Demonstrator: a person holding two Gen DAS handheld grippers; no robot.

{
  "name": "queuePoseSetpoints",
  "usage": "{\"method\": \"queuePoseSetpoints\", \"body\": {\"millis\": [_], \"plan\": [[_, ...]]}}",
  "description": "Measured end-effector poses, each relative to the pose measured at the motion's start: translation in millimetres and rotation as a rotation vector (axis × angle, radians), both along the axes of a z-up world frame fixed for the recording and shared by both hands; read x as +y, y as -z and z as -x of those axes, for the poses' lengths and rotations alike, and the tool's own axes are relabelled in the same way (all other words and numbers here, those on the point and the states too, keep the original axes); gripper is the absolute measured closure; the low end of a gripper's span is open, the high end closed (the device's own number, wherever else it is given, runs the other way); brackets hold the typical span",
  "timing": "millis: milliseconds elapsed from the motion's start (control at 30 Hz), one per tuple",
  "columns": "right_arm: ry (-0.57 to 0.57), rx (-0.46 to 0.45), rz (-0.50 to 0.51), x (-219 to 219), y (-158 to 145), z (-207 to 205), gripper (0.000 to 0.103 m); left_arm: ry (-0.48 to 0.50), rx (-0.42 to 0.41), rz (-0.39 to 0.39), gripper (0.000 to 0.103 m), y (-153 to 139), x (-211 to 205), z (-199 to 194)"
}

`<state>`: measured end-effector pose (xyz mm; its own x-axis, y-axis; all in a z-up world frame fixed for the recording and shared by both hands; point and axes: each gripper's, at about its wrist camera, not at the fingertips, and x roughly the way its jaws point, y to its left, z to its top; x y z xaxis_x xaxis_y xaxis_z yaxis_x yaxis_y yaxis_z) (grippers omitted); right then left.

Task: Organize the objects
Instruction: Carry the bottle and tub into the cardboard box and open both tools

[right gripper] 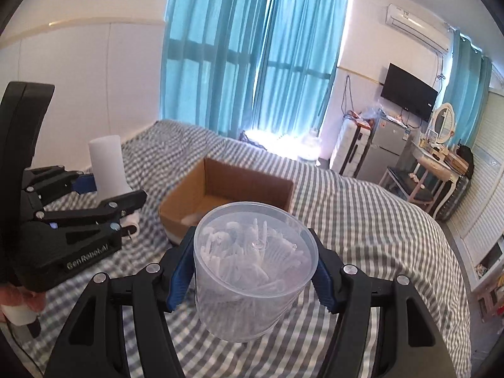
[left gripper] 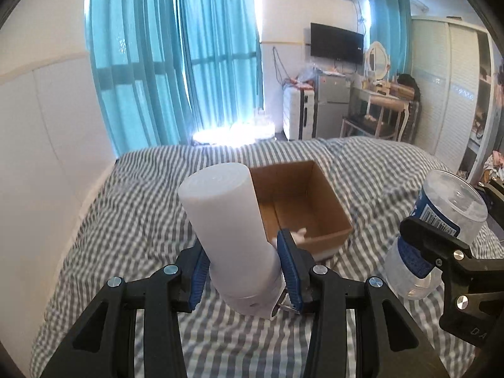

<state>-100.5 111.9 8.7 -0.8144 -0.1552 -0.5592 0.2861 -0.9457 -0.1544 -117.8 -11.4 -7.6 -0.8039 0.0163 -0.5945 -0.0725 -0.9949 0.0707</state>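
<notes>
A: What does each hand-held gripper carry?

B: The left hand-held gripper (left gripper: 244, 278) is closed on a white matte cylinder (left gripper: 228, 220), tilted, above the striped bed (left gripper: 126, 220). The right hand-held gripper (right gripper: 252, 274) clamps a clear plastic jar (right gripper: 255, 271) with a blue label; small clear pieces are inside.

A: And the box?

B: The open cardboard box (left gripper: 302, 201) sits on the bed, just behind both.
</notes>
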Motion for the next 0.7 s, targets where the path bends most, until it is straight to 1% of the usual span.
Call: {"method": "queuePoseSetpoints", "body": {"millis": [167,300,533,700], "plan": [[-0.009,-0.019,0.027,-1.6,-7.8,36.7,0.039,0.006,0.014,-0.001,0.06,-7.4,-1.1,32.4],[0.0,-0.031,0.036,-7.0,-5.3,73.1,0.039,0.0,0.004,0.012,0.06,-2.2,-2.0,63.3],[0.004,-0.072,0.041,-14.5,16.0,140.9,0.039,-0.01,-0.046,0.015,0.06,22.7,-0.6,118.0],[0.02,-0.117,0.039,-17.5,41.5,190.9,0.039,-0.005,-0.094,0.027,0.06,48.7,1.7,156.0]]}}
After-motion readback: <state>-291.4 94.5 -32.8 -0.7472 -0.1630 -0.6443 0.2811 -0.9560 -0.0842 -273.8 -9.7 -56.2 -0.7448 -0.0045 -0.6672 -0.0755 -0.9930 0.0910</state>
